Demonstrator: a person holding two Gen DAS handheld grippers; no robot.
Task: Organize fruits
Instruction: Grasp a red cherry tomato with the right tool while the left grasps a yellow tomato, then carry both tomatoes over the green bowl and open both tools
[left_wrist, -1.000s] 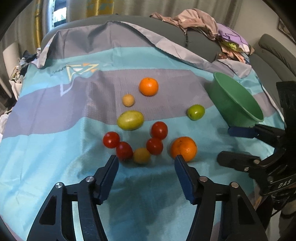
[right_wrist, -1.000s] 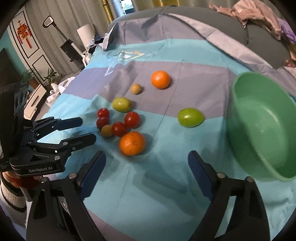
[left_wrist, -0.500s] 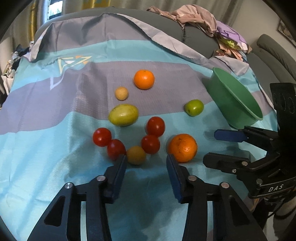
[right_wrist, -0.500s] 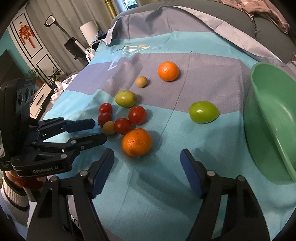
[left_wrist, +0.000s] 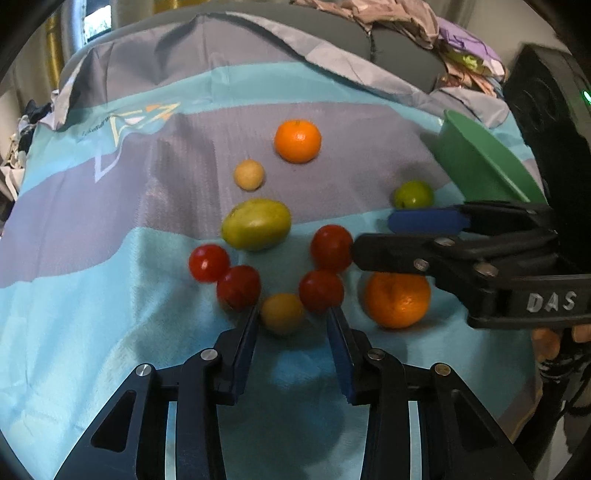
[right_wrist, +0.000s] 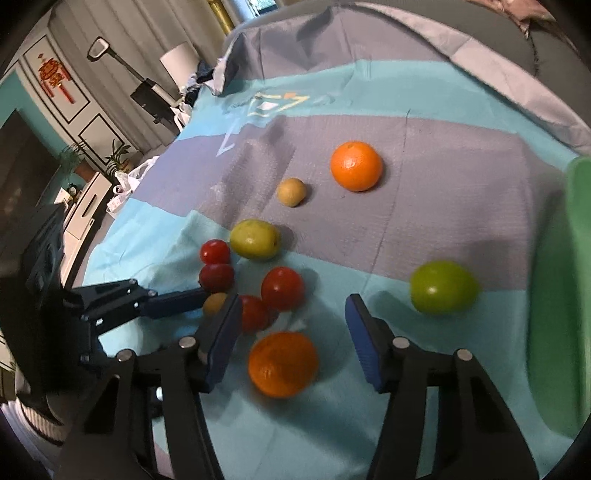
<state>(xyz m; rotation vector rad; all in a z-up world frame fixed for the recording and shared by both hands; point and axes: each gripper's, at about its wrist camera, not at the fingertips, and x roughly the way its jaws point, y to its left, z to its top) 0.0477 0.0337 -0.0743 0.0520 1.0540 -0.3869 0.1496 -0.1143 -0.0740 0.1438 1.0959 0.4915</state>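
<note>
1. The fruits lie loose on a blue and grey striped cloth (left_wrist: 92, 332): four red tomatoes, two oranges, two green fruits and two small yellowish fruits, ten in all.
2. The tomatoes cluster near the middle. One pair (left_wrist: 209, 263) (left_wrist: 238, 287) touches on the left; the other pair (left_wrist: 331, 248) (left_wrist: 321, 290) sits to the right.
3. A small yellow fruit (left_wrist: 282, 312) lies between the lower tomatoes, just in front of the left gripper (left_wrist: 291, 317), whose jaws are spread apart, flanking it without touching it.
4. The near orange (right_wrist: 283, 363) lies between the fingers of the right gripper (right_wrist: 291, 328), which is released, its pads clear of the fruit on both sides.
5. The larger green fruit (left_wrist: 256, 223) rests above the tomatoes, a pale round fruit (left_wrist: 249, 174) behind it and the far orange (left_wrist: 297, 141) beyond.
6. The smaller green fruit (right_wrist: 442, 287) lies apart, near the green bowl (right_wrist: 561, 295) at the right edge.
7. In the left wrist view the right gripper's arm crosses over the near orange and partly hides it.
8. A pile of clothes (left_wrist: 391, 18) lies on the grey sofa behind the cloth.
</note>
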